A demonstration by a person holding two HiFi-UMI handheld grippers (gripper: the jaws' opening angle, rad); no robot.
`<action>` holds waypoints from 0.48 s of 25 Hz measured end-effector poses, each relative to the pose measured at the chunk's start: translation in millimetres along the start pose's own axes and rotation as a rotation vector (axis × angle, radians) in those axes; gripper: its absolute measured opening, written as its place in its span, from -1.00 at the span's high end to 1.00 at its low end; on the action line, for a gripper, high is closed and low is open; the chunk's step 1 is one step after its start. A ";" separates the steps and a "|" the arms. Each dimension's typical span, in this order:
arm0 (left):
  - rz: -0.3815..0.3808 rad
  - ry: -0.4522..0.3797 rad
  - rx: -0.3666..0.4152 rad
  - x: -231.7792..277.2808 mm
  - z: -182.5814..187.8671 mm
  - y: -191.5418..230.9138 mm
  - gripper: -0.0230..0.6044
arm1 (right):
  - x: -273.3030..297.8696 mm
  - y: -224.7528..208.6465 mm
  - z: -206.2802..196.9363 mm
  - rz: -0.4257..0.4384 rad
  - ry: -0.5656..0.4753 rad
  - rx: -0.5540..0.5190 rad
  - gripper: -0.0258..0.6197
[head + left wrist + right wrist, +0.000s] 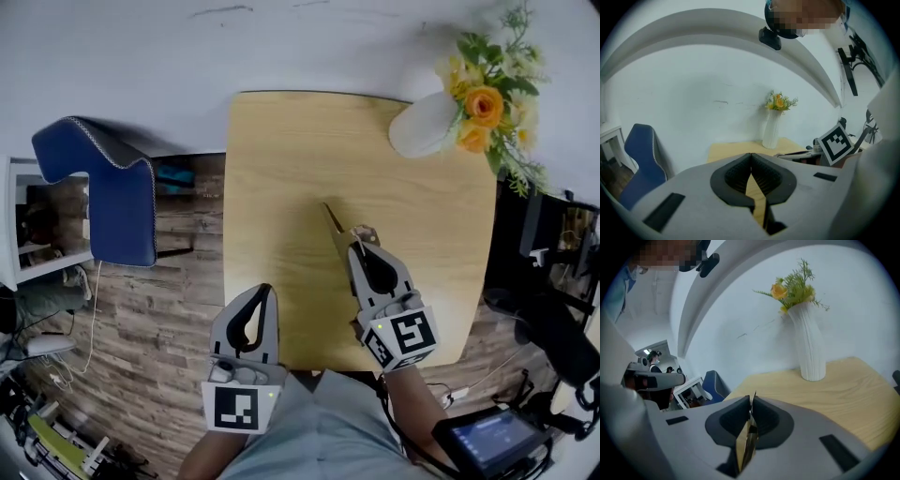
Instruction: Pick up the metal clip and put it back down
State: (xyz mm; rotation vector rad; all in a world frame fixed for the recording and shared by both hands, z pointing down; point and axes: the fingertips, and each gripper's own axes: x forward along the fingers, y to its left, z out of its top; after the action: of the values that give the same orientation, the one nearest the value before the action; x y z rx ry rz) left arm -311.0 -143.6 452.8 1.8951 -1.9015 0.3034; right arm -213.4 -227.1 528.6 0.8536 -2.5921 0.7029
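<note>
The metal clip (746, 440) is a thin gold-coloured piece seen edge-on, pinched between the pads of my right gripper (751, 405). In the head view that gripper (357, 246) is over the middle of the wooden table (281, 159), shut on the clip (362, 231) at its tips. My left gripper (266, 292) hangs at the table's near edge, to the left of the right one. Its jaws meet with nothing between them, as the left gripper view (751, 157) also shows.
A white ribbed vase (424, 124) with yellow and orange flowers stands at the table's far right corner. A blue chair (105, 187) sits left of the table on the wood-plank floor. A tablet (492, 441) and cables lie at the lower right.
</note>
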 end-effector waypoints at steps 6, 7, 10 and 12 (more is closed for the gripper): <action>-0.011 -0.099 0.027 -37.6 40.4 -5.0 0.87 | -32.7 35.4 64.6 0.000 -0.130 -0.073 0.75; -0.019 -0.125 0.039 -37.8 47.3 -13.8 0.87 | -41.5 32.5 74.9 -0.005 -0.158 -0.088 0.75; -0.039 -0.180 0.063 -39.8 64.9 -51.6 0.87 | -76.9 17.5 96.3 -0.018 -0.210 -0.124 0.75; -0.052 -0.199 0.076 -45.5 73.0 -71.0 0.87 | -97.8 13.3 106.2 -0.030 -0.232 -0.141 0.75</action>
State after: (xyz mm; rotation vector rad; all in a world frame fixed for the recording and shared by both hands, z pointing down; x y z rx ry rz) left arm -253.2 -138.6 357.5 2.0899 -1.9877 0.1783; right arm -161.8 -230.1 393.2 0.9774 -2.7852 0.4285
